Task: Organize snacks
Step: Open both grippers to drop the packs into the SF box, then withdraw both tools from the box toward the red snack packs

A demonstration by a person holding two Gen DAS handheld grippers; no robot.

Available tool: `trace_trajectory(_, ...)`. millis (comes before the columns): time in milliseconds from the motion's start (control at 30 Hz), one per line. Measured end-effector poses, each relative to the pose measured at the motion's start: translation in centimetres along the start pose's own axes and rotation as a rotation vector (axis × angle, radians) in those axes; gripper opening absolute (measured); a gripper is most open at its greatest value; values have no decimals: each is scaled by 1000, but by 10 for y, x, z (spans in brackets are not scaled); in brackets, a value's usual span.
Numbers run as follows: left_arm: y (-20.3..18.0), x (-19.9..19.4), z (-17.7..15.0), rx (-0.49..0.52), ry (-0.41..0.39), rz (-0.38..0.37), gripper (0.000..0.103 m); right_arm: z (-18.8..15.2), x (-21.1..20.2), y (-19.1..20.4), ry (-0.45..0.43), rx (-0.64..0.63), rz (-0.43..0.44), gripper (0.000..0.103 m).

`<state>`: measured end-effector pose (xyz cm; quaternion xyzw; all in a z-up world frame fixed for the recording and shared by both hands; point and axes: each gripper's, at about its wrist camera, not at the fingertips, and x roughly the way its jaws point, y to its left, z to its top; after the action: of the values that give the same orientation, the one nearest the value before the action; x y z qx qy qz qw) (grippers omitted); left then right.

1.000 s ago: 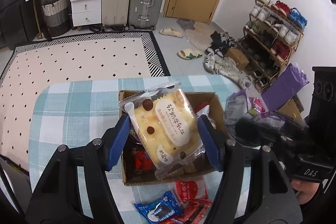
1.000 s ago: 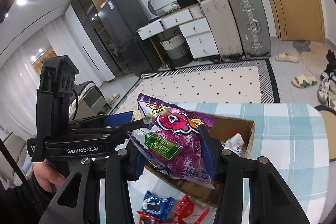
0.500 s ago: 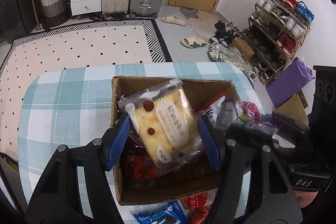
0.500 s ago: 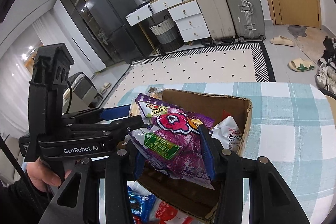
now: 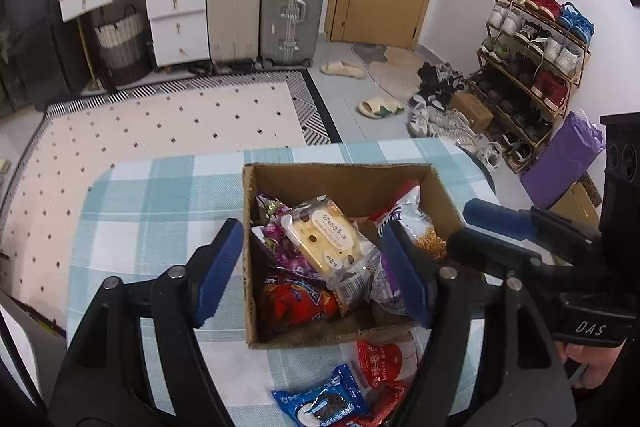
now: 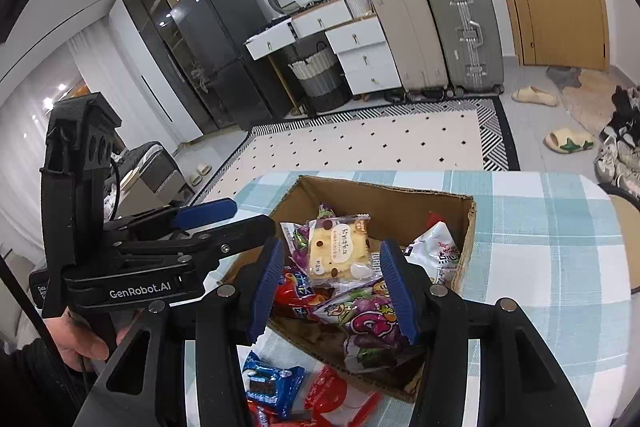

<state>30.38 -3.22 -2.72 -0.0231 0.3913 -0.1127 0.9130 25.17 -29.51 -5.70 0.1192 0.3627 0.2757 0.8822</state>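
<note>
A worktop [image 5: 160,195] covered in a pale blue and white checked cloth fills the lower half of both views, with a patterned rug [image 5: 160,123] on the floor beyond its far edge. On the worktop stands an open cardboard box [image 5: 348,179], its flaps up and snack packets heaped inside. The left gripper [image 5: 316,267] reaches in from the near side, tilted steeply down over the box's left wall; its jaws have just been opening and the blue fingers [image 5: 218,267] now stand apart, one outside the left wall and the other over the box's middle. Between them, but touched by neither, a clear-wrapped yellow cake packet [image 5: 328,243] lies loose on top of the heap. The right gripper [image 6: 336,287] comes in from the near right, angled down over the box's near corner; its jaws have also just been opening, and its fingers [image 6: 398,291] are spread. A purple snack bag [image 6: 368,327] lies below and between them on the near edge of the heap; I cannot tell whether the pads touch it. A red packet [image 5: 296,299] sits beneath the cake. On the cloth nearer than the box lie a blue biscuit packet [image 5: 320,403] and a red pouch [image 5: 380,359]. A person's hand [image 6: 76,339] grips the left gripper's handle in the right wrist view.
</note>
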Motion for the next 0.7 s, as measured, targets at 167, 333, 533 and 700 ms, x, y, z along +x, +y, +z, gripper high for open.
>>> trace_trajectory(167,-7,-51,-8,14,-85,27,78,-9,-31,15,-47,-12,16,53)
trace_trajectory(333,-11,-107,-20,15,-180,82,82,-24,-64,37,-101,-45,34,53)
trace_trajectory(533,-12,-160,-44,-14,-228,95,84,-45,-101,62,-165,-68,50,54)
trace_trajectory(700,-6,-200,-74,-39,-275,147,90,-67,-129,85,-210,-110,50,55)
